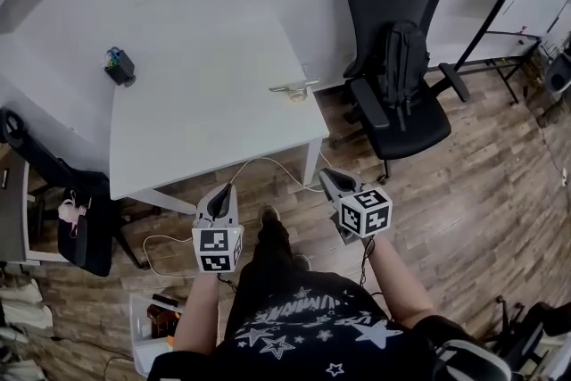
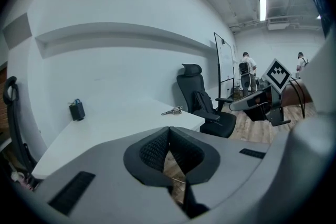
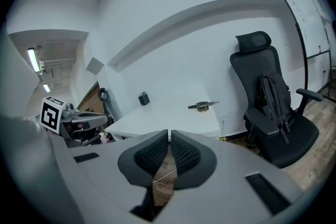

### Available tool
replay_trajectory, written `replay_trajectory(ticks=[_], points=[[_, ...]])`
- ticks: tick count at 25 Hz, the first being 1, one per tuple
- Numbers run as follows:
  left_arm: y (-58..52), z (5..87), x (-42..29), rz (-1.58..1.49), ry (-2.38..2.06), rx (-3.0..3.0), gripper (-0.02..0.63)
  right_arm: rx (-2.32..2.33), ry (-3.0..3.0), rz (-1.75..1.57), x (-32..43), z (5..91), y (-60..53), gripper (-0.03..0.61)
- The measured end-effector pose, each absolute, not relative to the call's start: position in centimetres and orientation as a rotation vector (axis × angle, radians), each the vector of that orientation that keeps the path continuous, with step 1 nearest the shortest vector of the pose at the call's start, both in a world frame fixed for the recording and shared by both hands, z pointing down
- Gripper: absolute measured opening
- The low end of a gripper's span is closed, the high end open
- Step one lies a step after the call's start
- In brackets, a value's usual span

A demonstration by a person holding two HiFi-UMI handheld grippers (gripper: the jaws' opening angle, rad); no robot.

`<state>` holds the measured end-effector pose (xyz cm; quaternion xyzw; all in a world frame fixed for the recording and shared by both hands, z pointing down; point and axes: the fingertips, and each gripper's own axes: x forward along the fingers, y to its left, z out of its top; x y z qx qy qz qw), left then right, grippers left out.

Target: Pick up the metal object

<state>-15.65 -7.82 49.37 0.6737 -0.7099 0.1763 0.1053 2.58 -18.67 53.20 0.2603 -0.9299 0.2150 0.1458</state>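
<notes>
The metal object (image 1: pixel 293 89) is a small silvery piece lying near the right edge of the white table (image 1: pixel 205 120). It also shows far ahead in the left gripper view (image 2: pixel 172 111) and the right gripper view (image 3: pixel 203 105). My left gripper (image 1: pixel 225 190) and right gripper (image 1: pixel 326 176) hang over the wooden floor in front of the table, well short of the object. The left gripper's jaws (image 2: pixel 168 131) are shut with nothing between them. So are the right gripper's jaws (image 3: pixel 169 136).
A black pen holder (image 1: pixel 119 67) stands at the table's far left. To the table's right is a black office chair (image 1: pixel 397 58) with a backpack on it. A white cable (image 1: pixel 268 165) runs across the floor. A whiteboard stand (image 1: pixel 526 4) is at the far right, a dark chair (image 1: pixel 53 174) at the left.
</notes>
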Motion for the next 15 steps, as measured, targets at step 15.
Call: replay_trajectory(ticks=[15], points=[[-29.4,50.8,-16.7,0.728,-1.827,2.304,0.021,1.072,-2.564,0.673,2.4,54.0,-33.9,0.049]])
